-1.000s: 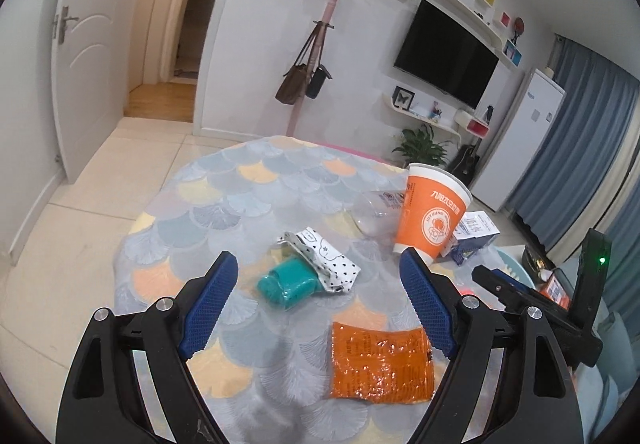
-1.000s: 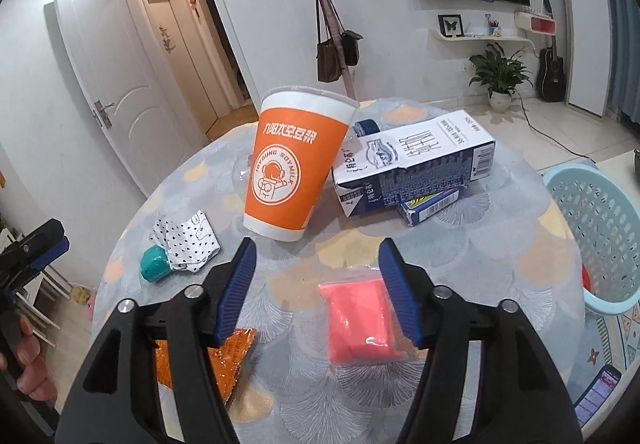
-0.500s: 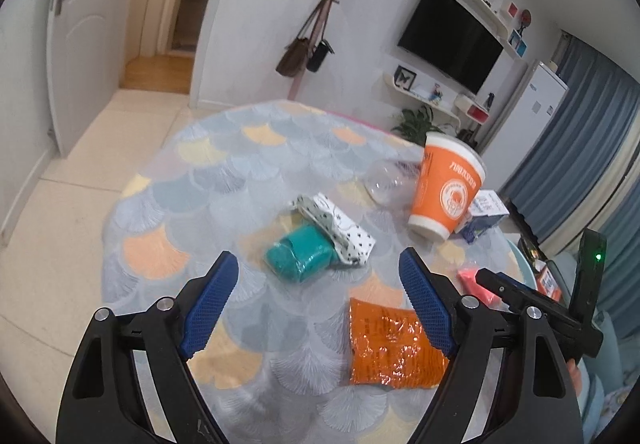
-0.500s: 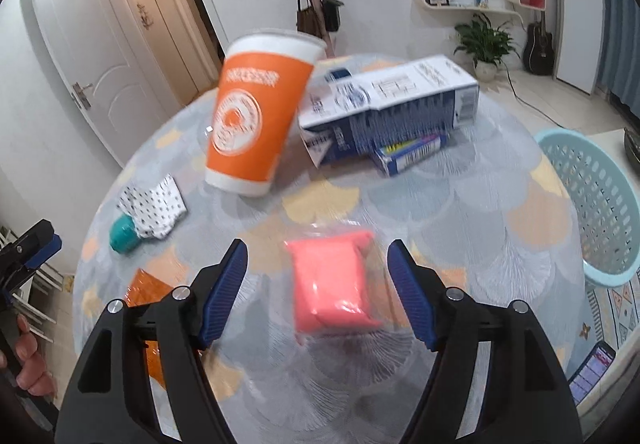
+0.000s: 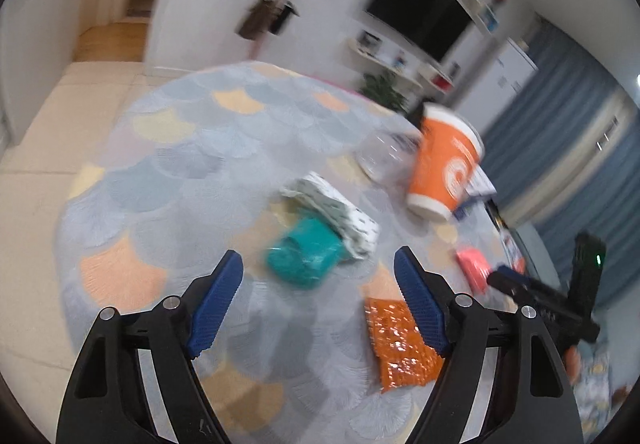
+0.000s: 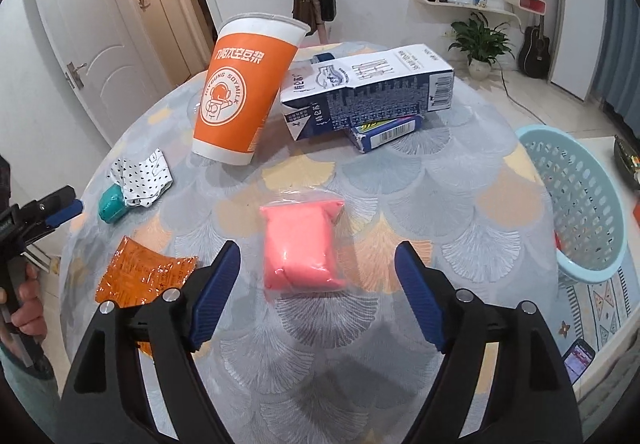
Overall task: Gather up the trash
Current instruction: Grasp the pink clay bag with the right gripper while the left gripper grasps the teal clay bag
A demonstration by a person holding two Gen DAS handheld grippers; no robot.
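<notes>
Closer now, right hand-held gripper (image 6: pixel 316 276), jaws wide, straddles pink packet (image 6: pixel 302 246).

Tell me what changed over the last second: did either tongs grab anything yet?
No grab. The right tongs moved in over the pink packet, which now lies between the open jaws. The left tongs, also open, swung toward the teal bundle. The orange cup, cartons and orange wrapper stayed put.

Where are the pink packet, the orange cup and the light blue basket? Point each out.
pink packet (image 6: pixel 303 246), right wrist view, middle of its pink face.
orange cup (image 6: pixel 239 89), right wrist view, round logo on its side.
light blue basket (image 6: pixel 581 200), right wrist view, inner wall.
</notes>
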